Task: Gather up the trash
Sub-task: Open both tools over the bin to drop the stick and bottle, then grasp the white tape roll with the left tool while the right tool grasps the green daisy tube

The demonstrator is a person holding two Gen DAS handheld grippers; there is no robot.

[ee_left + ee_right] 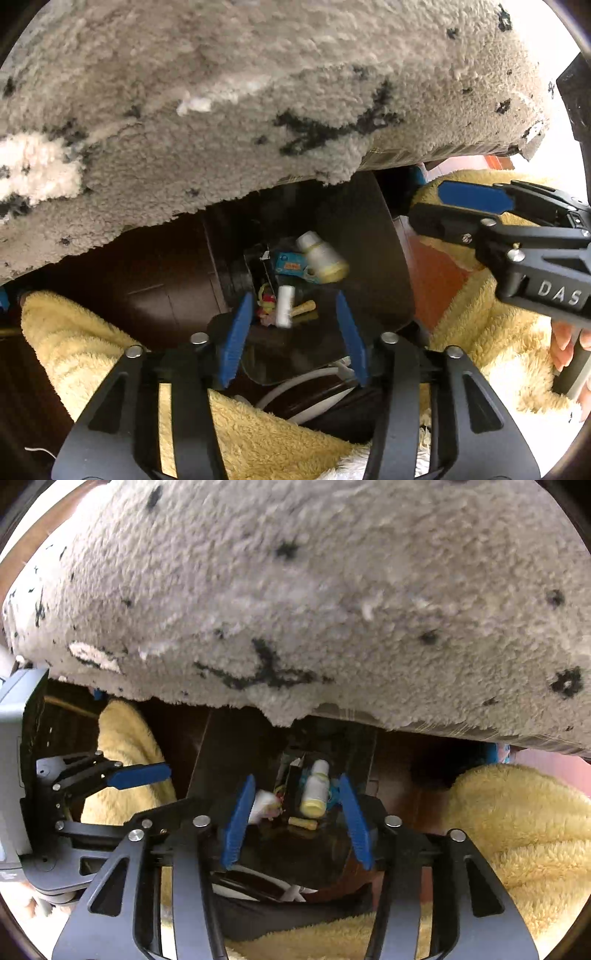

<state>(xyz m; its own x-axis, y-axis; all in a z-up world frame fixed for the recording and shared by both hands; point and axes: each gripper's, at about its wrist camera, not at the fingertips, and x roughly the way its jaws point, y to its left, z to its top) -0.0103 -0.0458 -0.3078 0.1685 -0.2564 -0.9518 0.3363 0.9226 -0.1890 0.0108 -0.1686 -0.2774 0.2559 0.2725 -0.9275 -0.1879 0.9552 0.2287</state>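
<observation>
Left wrist view: the left gripper (293, 332) hangs with fingers parted, grasping nothing, over a dark bin (369, 236) holding a small white bottle (323, 256). Right wrist view: the right gripper (297, 818), likewise released, hovers near that bottle (316, 786) beneath a grey shaggy rug (295, 590).

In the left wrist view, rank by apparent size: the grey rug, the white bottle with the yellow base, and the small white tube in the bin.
1. Grey rug, largest by far.
2. White bottle.
3. White tube, smallest, though blurred and maybe nearer the camera.
</observation>
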